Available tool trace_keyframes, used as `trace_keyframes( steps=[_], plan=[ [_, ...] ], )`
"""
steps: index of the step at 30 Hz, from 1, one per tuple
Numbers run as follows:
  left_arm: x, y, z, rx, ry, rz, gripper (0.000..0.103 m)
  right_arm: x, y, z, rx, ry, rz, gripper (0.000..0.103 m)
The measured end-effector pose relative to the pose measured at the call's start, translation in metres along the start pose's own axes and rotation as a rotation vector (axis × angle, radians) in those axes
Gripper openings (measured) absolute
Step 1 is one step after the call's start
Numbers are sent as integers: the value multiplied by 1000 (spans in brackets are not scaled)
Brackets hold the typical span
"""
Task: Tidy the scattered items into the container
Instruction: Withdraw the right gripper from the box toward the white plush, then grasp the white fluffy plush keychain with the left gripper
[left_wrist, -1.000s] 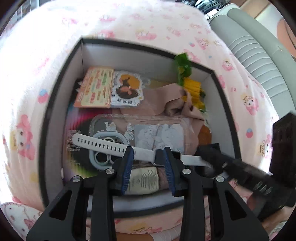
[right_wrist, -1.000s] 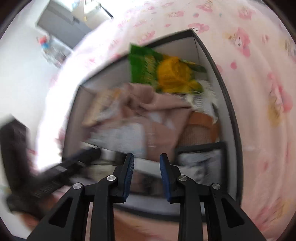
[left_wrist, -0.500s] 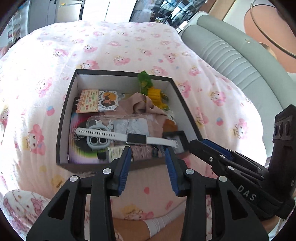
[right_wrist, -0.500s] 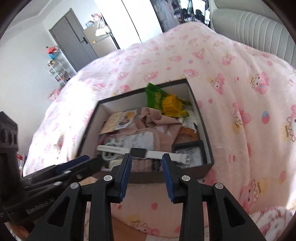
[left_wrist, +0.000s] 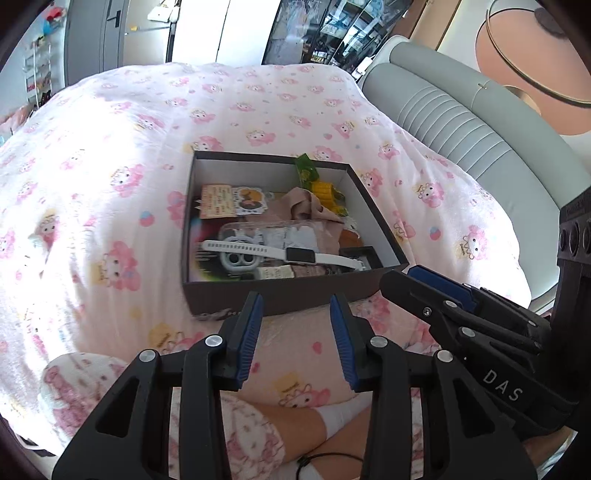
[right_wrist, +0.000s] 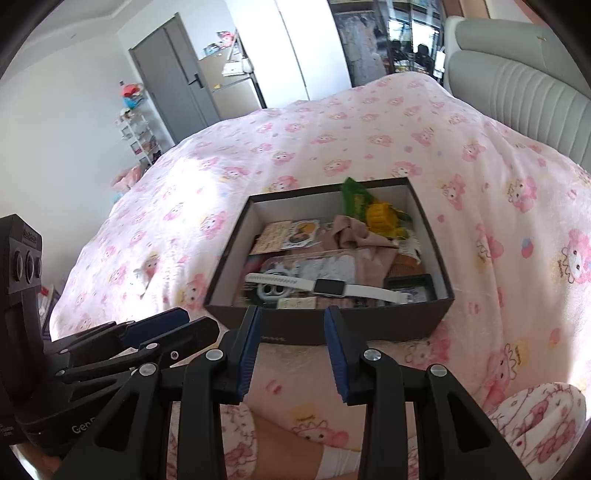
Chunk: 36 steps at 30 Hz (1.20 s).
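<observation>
Since both grippers withdrew, watch (left_wrist: 280, 254) lies boxed (left_wrist: 295, 295).

open dark box (left_wrist: 295, 295) on the bed holds a white smartwatch (left_wrist: 284, 254) lying flat across other items.

both wrist views face box (left_wrist: 295, 295) (right_wrist: 332, 325) from near side; both share it.

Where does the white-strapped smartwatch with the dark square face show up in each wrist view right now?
Left wrist view: the white-strapped smartwatch lies across the near end of the dark open cardboard box, just above centre of the picture.
Right wrist view: the same watch lies along the box's near wall, just right of centre.
Shared landmark: the yellow-and-green snack packet at the box's far right corner.
</observation>
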<state>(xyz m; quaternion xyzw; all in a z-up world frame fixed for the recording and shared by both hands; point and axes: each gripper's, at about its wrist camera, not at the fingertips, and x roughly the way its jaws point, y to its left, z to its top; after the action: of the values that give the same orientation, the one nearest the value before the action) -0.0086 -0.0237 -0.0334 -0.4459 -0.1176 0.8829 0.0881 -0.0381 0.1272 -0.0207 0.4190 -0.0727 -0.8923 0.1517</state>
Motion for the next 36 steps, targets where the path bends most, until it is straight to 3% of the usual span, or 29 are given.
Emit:
trace_keyframes(
  steps=[8, 14, 23, 27, 30, 36],
  plan=[
    [-26, 32, -13, -33, -21, 22, 38, 3, 39, -6, -51, 15, 19, 31],
    [-49, 78, -23, -97, -55, 92, 38, 21, 86, -5, -121, 38, 68, 31],
    [-68, 186, -46, -296, -74, 171, 37, 82, 184, -7, -275, 136, 159, 31],
    [-68, 225, -47, -359, -53, 240, 37, 111, 221, -7, -325, 178, 159, 31],
    [-68, 245, -45, -375, -39, 278, 36, 130, 238, -5, -336, 215, 171, 31],
    [-57, 283, -45, -432, -37, 276, 36, 161, 264, -2, -381, 266, 200, 31]
  ],
)
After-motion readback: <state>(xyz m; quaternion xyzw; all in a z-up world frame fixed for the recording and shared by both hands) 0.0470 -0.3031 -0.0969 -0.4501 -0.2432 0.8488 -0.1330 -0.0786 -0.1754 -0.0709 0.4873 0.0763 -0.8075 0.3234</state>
